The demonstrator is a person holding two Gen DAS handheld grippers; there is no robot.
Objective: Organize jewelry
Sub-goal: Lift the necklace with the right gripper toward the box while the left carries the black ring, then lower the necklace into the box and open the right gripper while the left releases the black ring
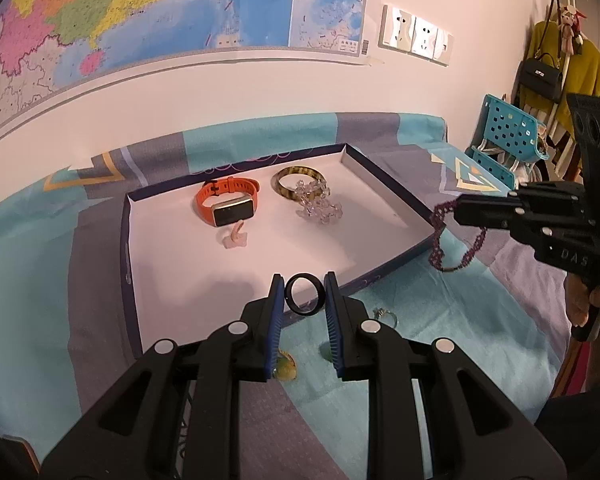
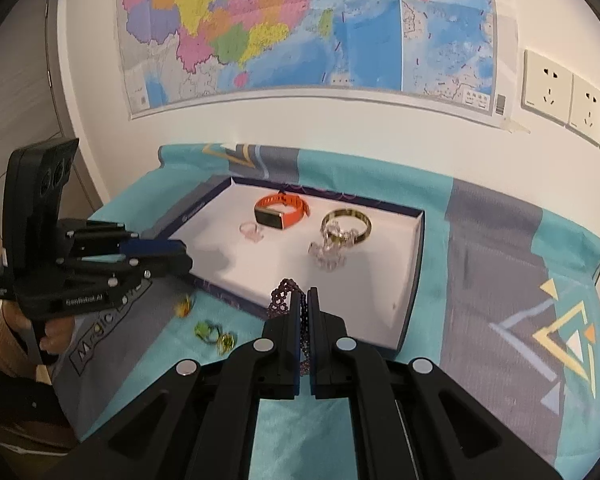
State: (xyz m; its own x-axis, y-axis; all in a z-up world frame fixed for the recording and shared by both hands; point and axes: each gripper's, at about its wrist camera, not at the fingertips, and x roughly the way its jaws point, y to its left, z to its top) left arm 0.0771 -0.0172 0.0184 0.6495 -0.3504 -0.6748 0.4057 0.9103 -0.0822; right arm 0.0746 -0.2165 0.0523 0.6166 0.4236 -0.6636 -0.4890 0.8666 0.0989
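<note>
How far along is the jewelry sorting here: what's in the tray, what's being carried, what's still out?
Done: watch, bangle, crystal bracelet and pink ring lie in the tray. In hand: left gripper holds a black ring; right gripper holds a purple bracelet. Left: small rings on the cloth.

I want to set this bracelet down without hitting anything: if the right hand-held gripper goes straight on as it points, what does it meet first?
Probably the near rim of the tray, then its bare white floor. The clear crystal bracelet lies further along that line, though depth is hard to judge. The right hand-held gripper is shut on the purple beaded bracelet.
</note>
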